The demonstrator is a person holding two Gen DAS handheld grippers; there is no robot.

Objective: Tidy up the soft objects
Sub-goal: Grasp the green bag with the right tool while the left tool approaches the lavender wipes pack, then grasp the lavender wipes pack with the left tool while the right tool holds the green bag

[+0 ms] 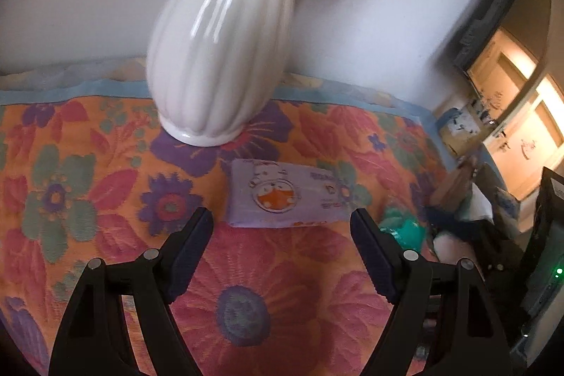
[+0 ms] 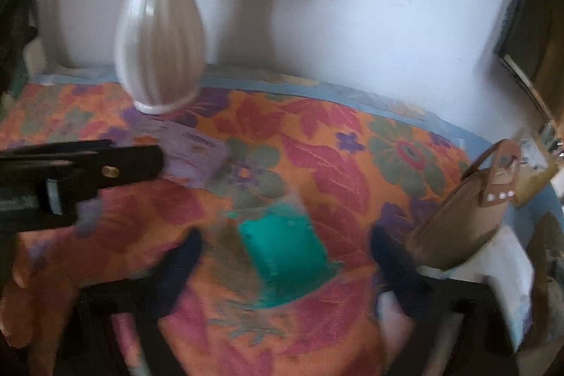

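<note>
Left tool (image 1: 282, 217) open, jaws astride the near end of lilac tissue pack (image 1: 287, 196), pads not touching. Right tool (image 2: 285, 256) open around teal pouch (image 2: 285, 252), contact not visible through blur. Both items flat mid-worktop on floral cloth (image 1: 88, 164); pack just in front of white vase (image 1: 218, 59). Risks: cloth snagged by a low closure; vase toppled by a forward push; brown bag (image 2: 465, 210) near right edge clipped.

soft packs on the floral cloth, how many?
2. The purple tissue pack lies in front of the white vase, ahead of the left gripper. The teal pack lies between the right gripper fingers. Others may be hidden.
</note>
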